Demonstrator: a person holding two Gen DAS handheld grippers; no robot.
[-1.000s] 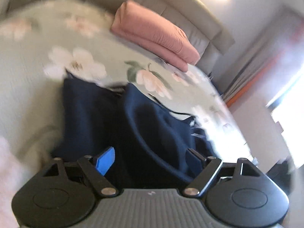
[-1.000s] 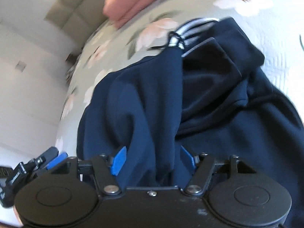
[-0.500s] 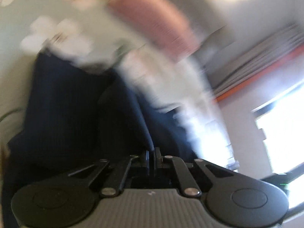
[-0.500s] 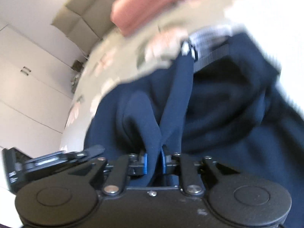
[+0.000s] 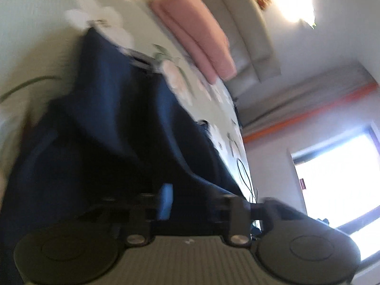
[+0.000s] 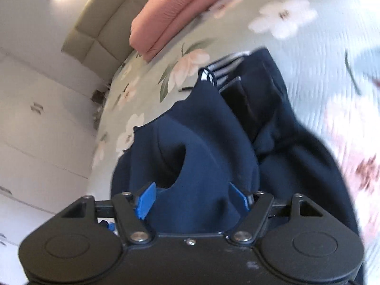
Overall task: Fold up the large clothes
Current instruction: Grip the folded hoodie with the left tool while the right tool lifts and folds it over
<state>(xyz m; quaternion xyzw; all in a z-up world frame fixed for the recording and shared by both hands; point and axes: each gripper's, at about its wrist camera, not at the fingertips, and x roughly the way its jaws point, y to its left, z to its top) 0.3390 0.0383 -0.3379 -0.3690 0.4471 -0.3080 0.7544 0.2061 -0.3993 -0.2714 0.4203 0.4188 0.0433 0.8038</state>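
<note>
A dark navy garment (image 5: 114, 123) lies bunched on a floral bedspread (image 5: 35, 23). It also shows in the right wrist view (image 6: 213, 142), with a white-striped edge at its far end. My left gripper (image 5: 190, 197) is open, with navy cloth lying between its blue pads. My right gripper (image 6: 192, 197) is open too, and a fold of the garment sits loose between its blue pads (image 6: 146, 199).
A folded pink blanket (image 5: 194, 30) lies at the head of the bed, also seen in the right wrist view (image 6: 175, 7). A padded beige headboard (image 6: 95, 33) stands behind it. White cupboards (image 6: 35, 130) flank the bed. A bright window (image 5: 337, 178) is at right.
Both grippers were open a second ago, shut on the navy cloth half a second ago, and have opened again. The cloth now lies loose between the pads.
</note>
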